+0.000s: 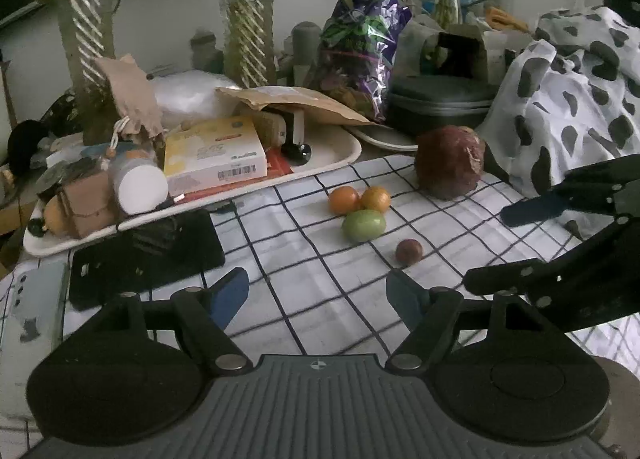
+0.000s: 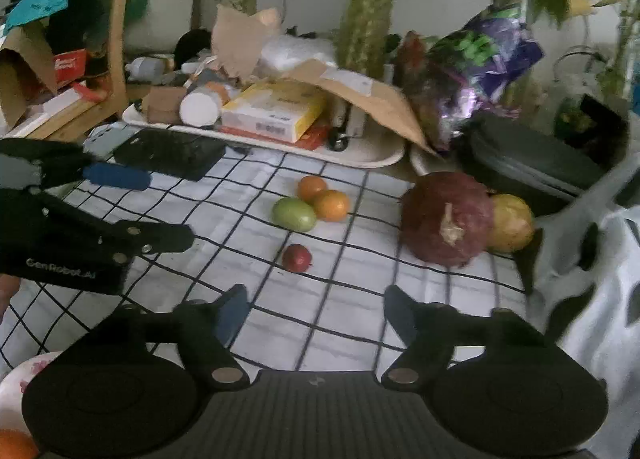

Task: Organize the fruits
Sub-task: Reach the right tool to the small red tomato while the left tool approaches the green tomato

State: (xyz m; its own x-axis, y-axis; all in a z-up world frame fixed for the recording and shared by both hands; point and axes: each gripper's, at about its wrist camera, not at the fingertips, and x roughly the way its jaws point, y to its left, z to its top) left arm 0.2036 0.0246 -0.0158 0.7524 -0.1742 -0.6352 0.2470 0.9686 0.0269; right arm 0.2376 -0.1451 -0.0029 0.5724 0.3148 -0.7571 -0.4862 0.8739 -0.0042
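We hold both grippers above the checked cloth, and neither one carries anything: the left gripper has its jaws apart and empty, and the right gripper also stands apart with nothing between the fingers. The fruits are ahead of us, at about 12 o'clock: two oranges touch the green fruit, the small red fruit lies alone nearer to us, and the big red fruit sits at 2 o'clock, touching a yellow one. We judge this is the approach step. Next, one gripper should lower around the small red fruit and close gently.
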